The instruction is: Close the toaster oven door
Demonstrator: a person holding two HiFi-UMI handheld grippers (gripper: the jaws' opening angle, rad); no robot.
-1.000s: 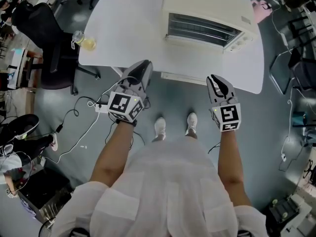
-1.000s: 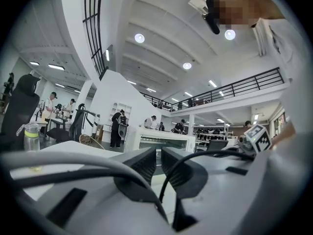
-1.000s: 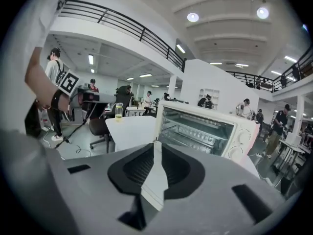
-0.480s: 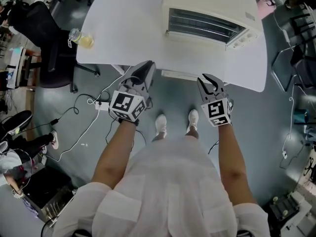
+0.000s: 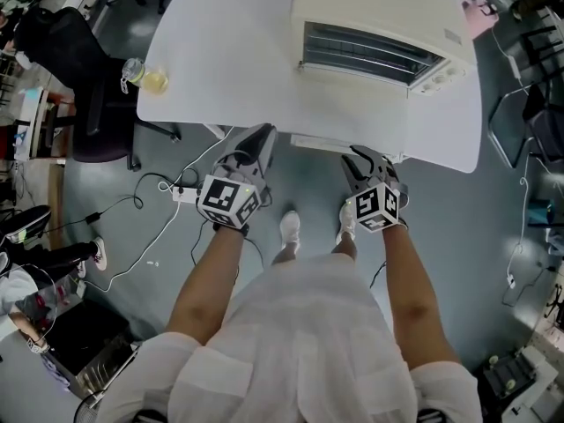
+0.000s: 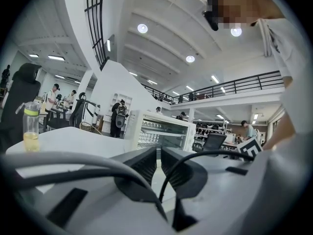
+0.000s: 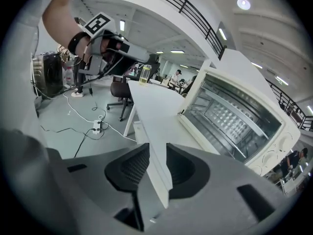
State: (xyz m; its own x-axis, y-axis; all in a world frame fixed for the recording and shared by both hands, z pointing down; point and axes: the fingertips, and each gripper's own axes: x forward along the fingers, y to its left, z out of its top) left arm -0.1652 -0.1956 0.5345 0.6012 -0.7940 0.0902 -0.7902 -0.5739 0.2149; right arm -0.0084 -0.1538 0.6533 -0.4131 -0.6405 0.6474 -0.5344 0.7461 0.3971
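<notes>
The cream toaster oven [image 5: 379, 25] is parked on the white table [image 5: 229, 60], far right side, and its door looks shut, with the racks seen through the glass. A small label [image 5: 454, 35] on its top can't be read. On the left gripper [image 5: 257, 135], the fingers [image 6: 142, 168] are closed to a thin slit and nothing is held. On the right gripper [image 5: 366, 159], the fingers [image 7: 129, 168] have just been opened wider, with only the table's near edge lined up in the gap. Since a second ago that gripper's been rolled and shifted inward.
</notes>
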